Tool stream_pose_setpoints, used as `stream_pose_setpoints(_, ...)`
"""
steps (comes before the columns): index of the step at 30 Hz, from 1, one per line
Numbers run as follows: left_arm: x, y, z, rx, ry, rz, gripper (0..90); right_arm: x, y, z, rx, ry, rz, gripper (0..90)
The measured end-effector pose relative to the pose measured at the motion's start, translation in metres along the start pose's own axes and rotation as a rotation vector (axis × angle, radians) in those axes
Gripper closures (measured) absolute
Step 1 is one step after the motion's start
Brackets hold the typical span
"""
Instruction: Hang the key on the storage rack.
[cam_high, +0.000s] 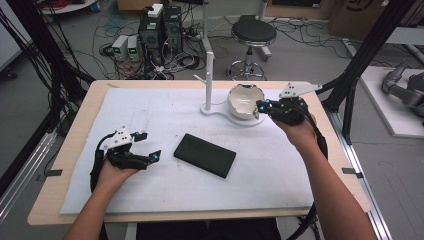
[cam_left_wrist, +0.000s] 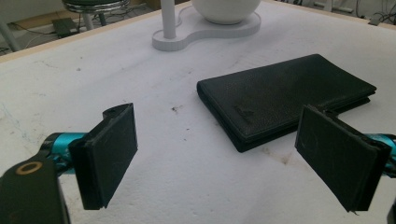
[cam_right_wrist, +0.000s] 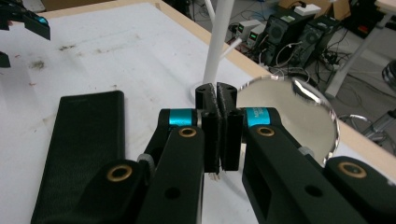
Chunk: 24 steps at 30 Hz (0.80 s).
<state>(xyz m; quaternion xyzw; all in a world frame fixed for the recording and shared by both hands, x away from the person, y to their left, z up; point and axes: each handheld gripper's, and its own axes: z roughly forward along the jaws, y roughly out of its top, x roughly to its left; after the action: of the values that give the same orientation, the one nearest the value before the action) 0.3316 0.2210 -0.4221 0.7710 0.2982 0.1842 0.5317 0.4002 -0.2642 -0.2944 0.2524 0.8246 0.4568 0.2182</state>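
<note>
A black leather wallet (cam_high: 205, 155) (cam_left_wrist: 285, 93) (cam_right_wrist: 79, 149) lies flat in the middle of the white mat. My left gripper (cam_high: 150, 145) (cam_left_wrist: 215, 158) rests low at the mat's left, open, with nothing between its pads; the wallet lies just ahead, toward its right jaw. A white bowl (cam_high: 244, 101) (cam_left_wrist: 226, 9) (cam_right_wrist: 289, 116) sits on a white stand base (cam_high: 215, 110) at the back. My right gripper (cam_high: 260, 106) (cam_right_wrist: 218, 93) hangs in the air by the bowl's right rim, its pads pressed together with nothing seen between them.
A white pole (cam_high: 209, 75) (cam_right_wrist: 219, 42) rises from the stand base left of the bowl. The mat (cam_high: 150, 110) covers most of the wooden table. A stool (cam_high: 252, 35) and computers with cables (cam_high: 160, 30) stand on the floor behind the table.
</note>
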Motion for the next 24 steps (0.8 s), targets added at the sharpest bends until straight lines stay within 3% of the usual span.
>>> stream_pose_setpoints(5,0.000,0.000,0.000,0.000,0.004,0.003,12.9,0.003,0.032,0.006,-0.008,0.029,-0.036,90.0)
stream_pose_setpoints(9,0.000,0.001,0.000,-0.006,0.014,0.006,12.9,0.006,0.047,0.012,-0.019,0.041,-0.061,90.0)
stream_pose_setpoints(12,0.000,0.002,0.000,-0.011,0.017,0.008,12.9,0.012,0.065,0.024,-0.016,0.056,-0.090,90.0)
stream_pose_setpoints(17,0.000,0.002,0.001,-0.012,0.018,0.015,12.9,0.018,0.080,0.041,-0.009,0.072,-0.119,90.0)
stream_pose_setpoints(24,0.001,0.003,-0.001,-0.017,0.025,0.020,12.9,0.023,0.092,0.059,-0.012,0.086,-0.124,90.0)
